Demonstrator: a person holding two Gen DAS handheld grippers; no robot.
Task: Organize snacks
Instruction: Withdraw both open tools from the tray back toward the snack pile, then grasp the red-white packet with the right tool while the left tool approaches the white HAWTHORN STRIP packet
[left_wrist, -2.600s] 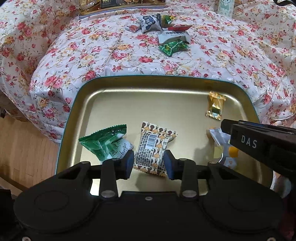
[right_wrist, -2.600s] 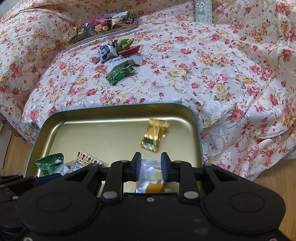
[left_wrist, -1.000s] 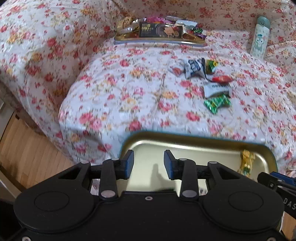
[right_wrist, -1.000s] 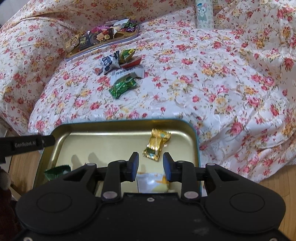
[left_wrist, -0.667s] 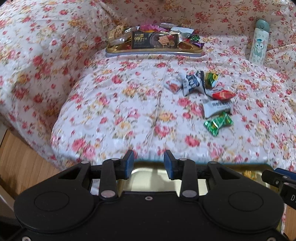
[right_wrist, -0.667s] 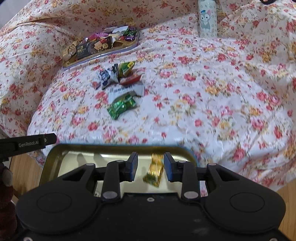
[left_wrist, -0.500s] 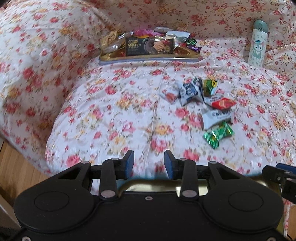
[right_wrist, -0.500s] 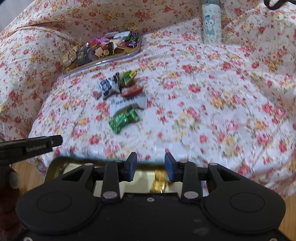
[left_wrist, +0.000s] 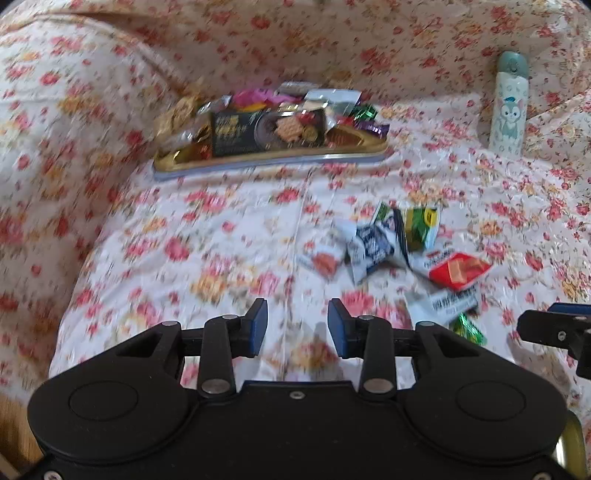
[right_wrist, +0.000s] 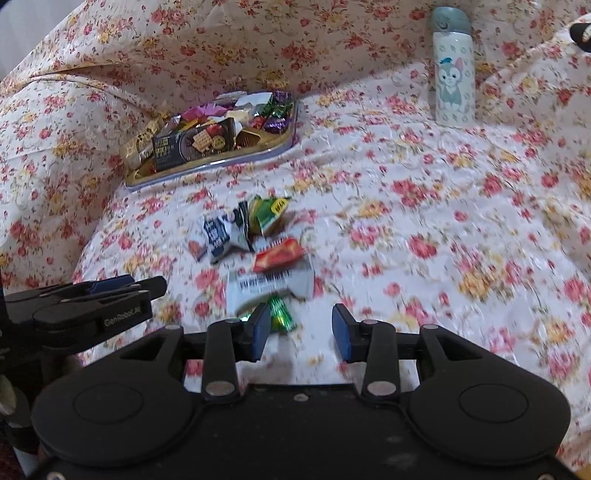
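Covering nearly the whole scene, a bed (right_wrist: 424, 206) in floral cloth is filling both views, its fabric rising in a fold at the back. Wooden floor (left_wrist: 14, 424) is peeking out at the lower left corner of the left view.

Sitting at the back left, a tray (right_wrist: 218, 162) is lying with its long axis running across the view, heaped with wrapped sweets. Standing upright at the back right, a bottle (right_wrist: 453, 70) with a cartoon cat is resting against the fold.

Lying loose in the middle of the bed, a snack pile (right_wrist: 255, 243) is trailing from the far side toward the grippers. Its white bar (right_wrist: 269, 286) is lying crosswise, with a red packet (right_wrist: 279, 254) just behind it and a green candy (right_wrist: 280, 314) in front, just beside the right gripper's left pad.

Hovering over bare cloth left of the pile, the left gripper (left_wrist: 297, 326) is holding its pads apart with nothing between them. The right gripper (right_wrist: 299, 328) is also standing apart and empty, its jaws having just been widening.

Compared with a second earlier, the gold tin that was filling the foreground is almost gone from both views, only a sliver (left_wrist: 570, 446) showing at the left view's lower right; the pile and tray are appearing closer.
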